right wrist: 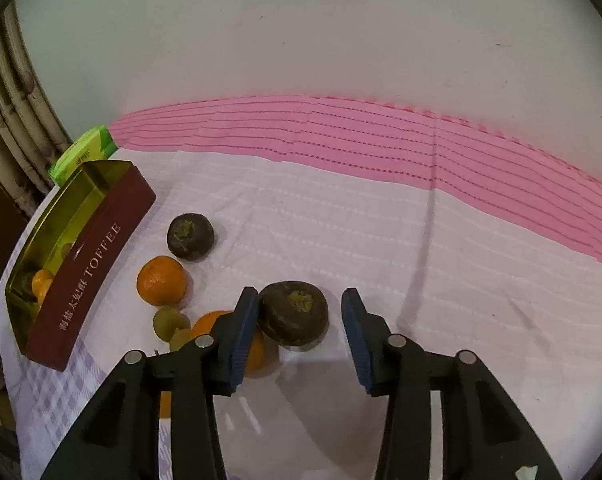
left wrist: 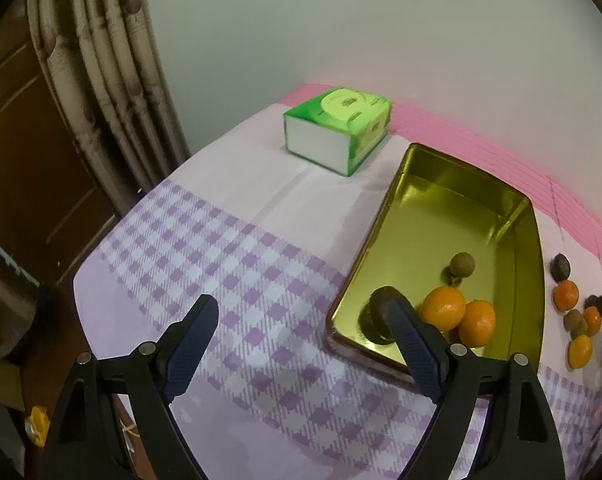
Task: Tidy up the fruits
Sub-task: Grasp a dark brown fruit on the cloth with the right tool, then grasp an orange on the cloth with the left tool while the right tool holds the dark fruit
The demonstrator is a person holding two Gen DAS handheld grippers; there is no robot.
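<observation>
Over on the tabletop (right wrist: pixel 341 216), under its pink and lilac-checked cloth, the right gripper (right wrist: pixel 299 320) points down at a dark brown round fruit (right wrist: pixel 293 313) that sits between its fingers (right wrist: pixel 245 320); the left finger looks to be against the fruit's side, while the right one stands clear of it, so the fingers are parted and not clamped. Just left of those fingers lie a small greenish-brown fruit (right wrist: pixel 171 321) and an orange one (right wrist: pixel 211 322) partly hidden behind the finger; farther ahead to the left sit another orange (right wrist: pixel 161 280) and a second dark fruit (right wrist: pixel 190 236). Beyond these, farther left, stands the toffee tin (right wrist: pixel 89 276), maroon outside and gold inside. The left gripper (left wrist: pixel 301 326) hangs over the checked cloth with its fingers (left wrist: pixel 197 332) spread wide and nothing between them. Its right finger reaches across the near corner of the tin, where a brown fruit (left wrist: pixel 377 300) sits just behind the fingertip, two oranges (left wrist: pixel 443 307) just right of it and a small brown fruit (left wrist: pixel 462 264) farther in. Well ahead of these fingers rests a green tissue box (left wrist: pixel 337 128).
</observation>
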